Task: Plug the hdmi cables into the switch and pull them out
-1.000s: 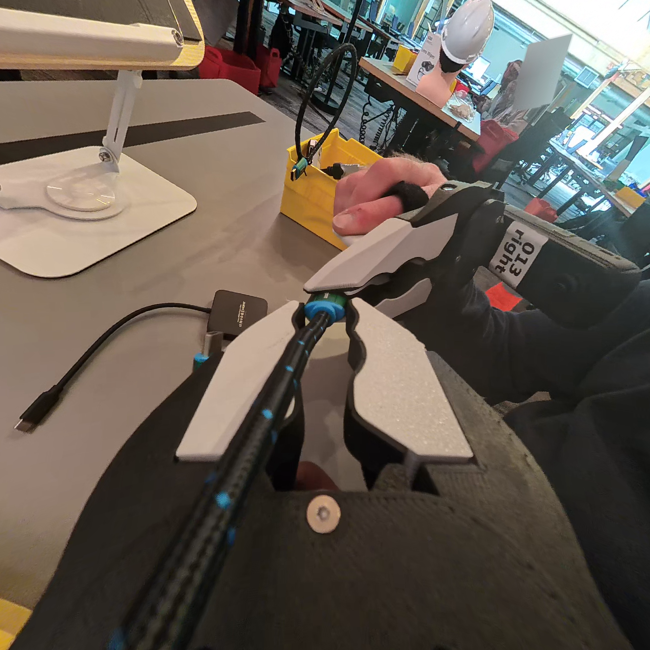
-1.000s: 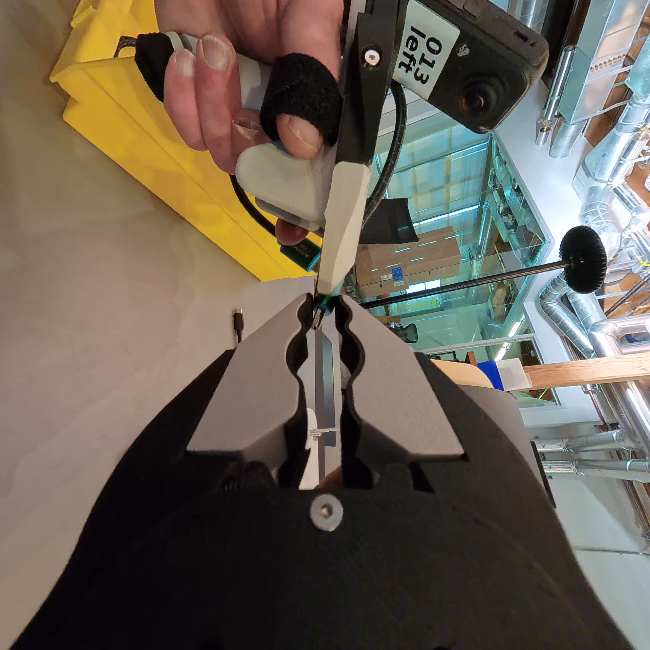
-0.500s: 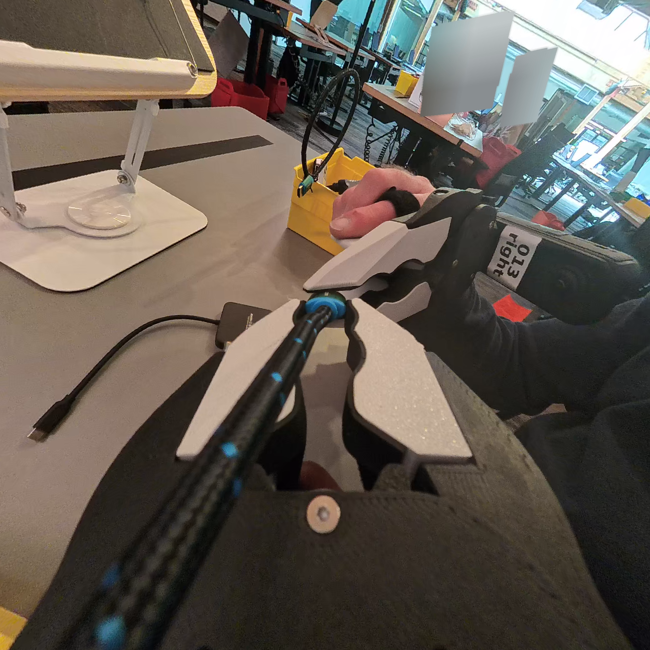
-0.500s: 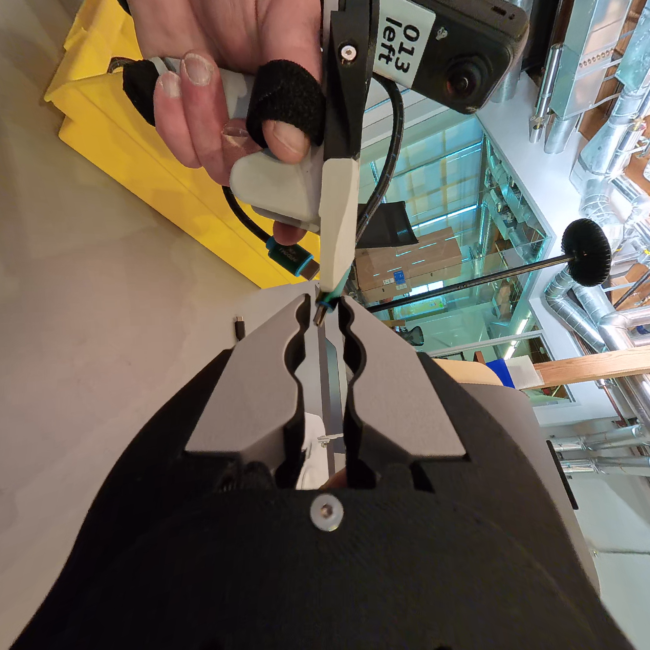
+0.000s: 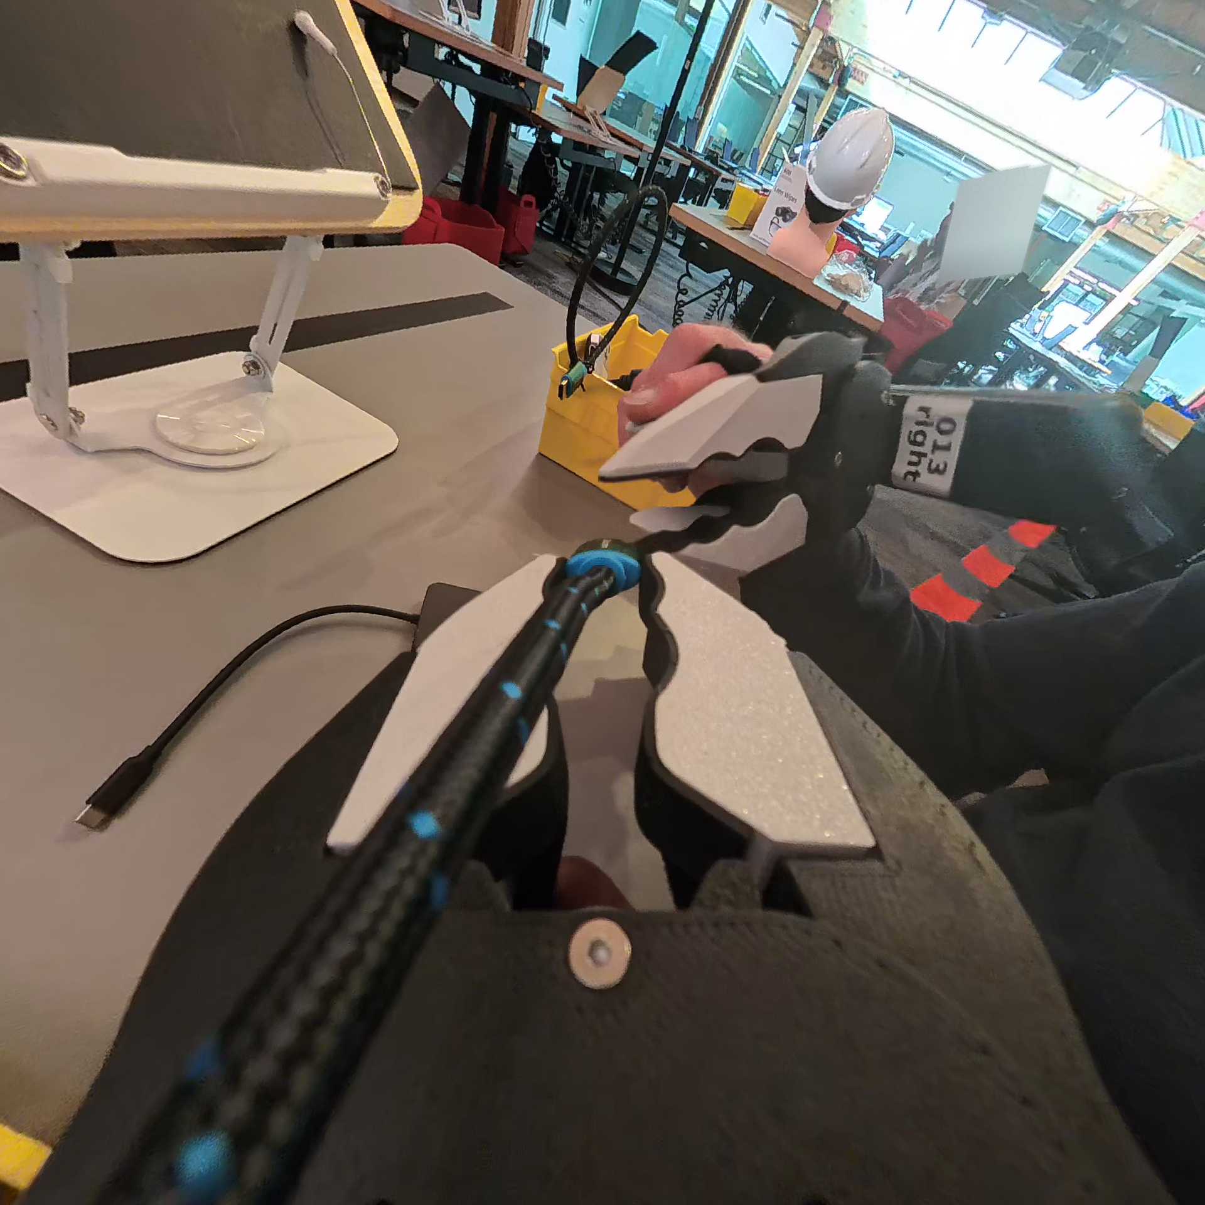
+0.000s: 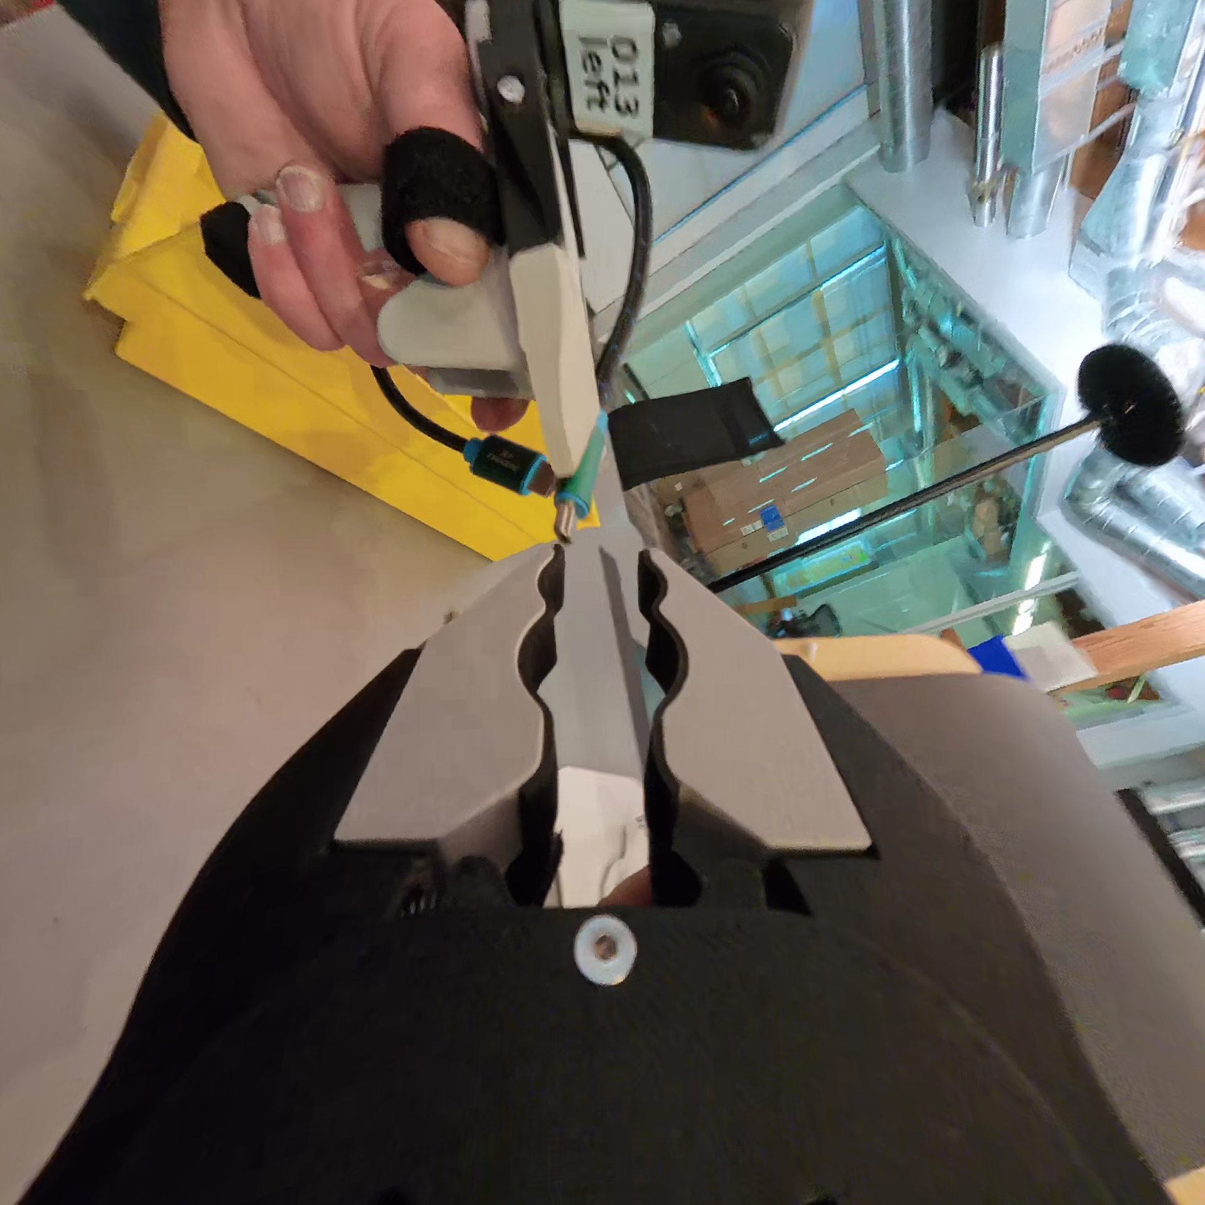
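**Left gripper pinches a cable plug; right gripper stands parted beside it**

The left gripper (image 5: 603, 566), two pale grey fingers on a black body, is pressed together on the blue-collared plug end of a black braided cable with blue flecks (image 5: 508, 691), which runs back over its left finger toward the camera. In the right wrist view the same plug shows as a green sleeve with a bare metal tip (image 6: 577, 486), poking out past the left gripper's fingers (image 6: 561, 391).

The right gripper (image 6: 600, 561) has its jaws parted with nothing between them; the metal tip sits just beyond its fingertips, not touching either one. In the left wrist view it hovers just beyond the plug (image 5: 626, 489).

Beneath the left gripper, the small flat black switch box (image 5: 438, 603) lies on the grey table (image 5: 195, 587), mostly hidden, its thin black lead (image 5: 215, 684) curling away to a loose plug. Behind stands a yellow plastic bin (image 5: 580, 424) holding another cable whose blue-and-dark plug (image 6: 505, 463) hangs over its edge. A white laptop stand (image 5: 195, 443) sits far left.
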`<state>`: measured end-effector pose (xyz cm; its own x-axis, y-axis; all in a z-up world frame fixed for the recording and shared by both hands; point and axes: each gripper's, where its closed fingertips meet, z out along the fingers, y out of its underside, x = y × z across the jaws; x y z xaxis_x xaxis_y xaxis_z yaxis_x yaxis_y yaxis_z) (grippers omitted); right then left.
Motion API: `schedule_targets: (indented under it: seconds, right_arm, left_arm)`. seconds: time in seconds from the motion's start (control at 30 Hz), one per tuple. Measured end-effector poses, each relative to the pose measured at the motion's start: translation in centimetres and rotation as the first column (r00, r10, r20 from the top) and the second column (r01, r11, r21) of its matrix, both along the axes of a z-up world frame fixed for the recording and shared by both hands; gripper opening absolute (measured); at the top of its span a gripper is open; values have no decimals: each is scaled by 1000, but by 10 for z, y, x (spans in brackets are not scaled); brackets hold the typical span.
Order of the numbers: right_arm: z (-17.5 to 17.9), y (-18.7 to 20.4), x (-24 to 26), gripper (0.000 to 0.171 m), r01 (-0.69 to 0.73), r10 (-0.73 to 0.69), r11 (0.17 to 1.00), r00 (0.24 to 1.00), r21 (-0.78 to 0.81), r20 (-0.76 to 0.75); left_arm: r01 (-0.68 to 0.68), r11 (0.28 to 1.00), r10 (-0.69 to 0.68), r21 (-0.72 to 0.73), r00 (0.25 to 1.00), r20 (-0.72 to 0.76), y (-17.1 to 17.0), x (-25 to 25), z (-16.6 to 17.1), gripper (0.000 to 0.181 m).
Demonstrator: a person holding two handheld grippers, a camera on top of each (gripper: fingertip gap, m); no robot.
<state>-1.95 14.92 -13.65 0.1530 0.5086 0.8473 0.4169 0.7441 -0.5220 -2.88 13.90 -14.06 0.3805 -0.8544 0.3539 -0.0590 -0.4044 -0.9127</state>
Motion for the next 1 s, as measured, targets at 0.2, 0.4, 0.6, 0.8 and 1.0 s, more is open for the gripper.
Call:
schedule_targets:
  seconds: [0.2, 0.4, 0.6, 0.8, 1.0]
  right_arm:
    - [-31, 33, 17, 28, 76, -63, 959, 997, -273, 54]
    - [-84, 50, 38, 59, 184, -79, 811, 975, -555, 207]
    - [-144, 51, 64, 85, 332, -39, 655, 912, -679, 408]
    - [-177, 57, 77, 84, 402, -25, 614, 870, -680, 493]
    - [-180, 61, 70, 70, 394, -32, 564, 888, -726, 458]
  left_arm:
    - [-5, 999, 5, 37, 1000, -14, 2, -4, 1, 20]
    - [-5, 999, 6, 52, 1000, -16, 2, -5, 4, 20]
    - [5, 998, -3, 58, 1000, -24, 0, -3, 3, 20]
    - [15, 998, -13, 58, 999, -31, -2, -1, 2, 20]
    - [24, 998, -22, 62, 999, -33, -5, 3, 3, 20]
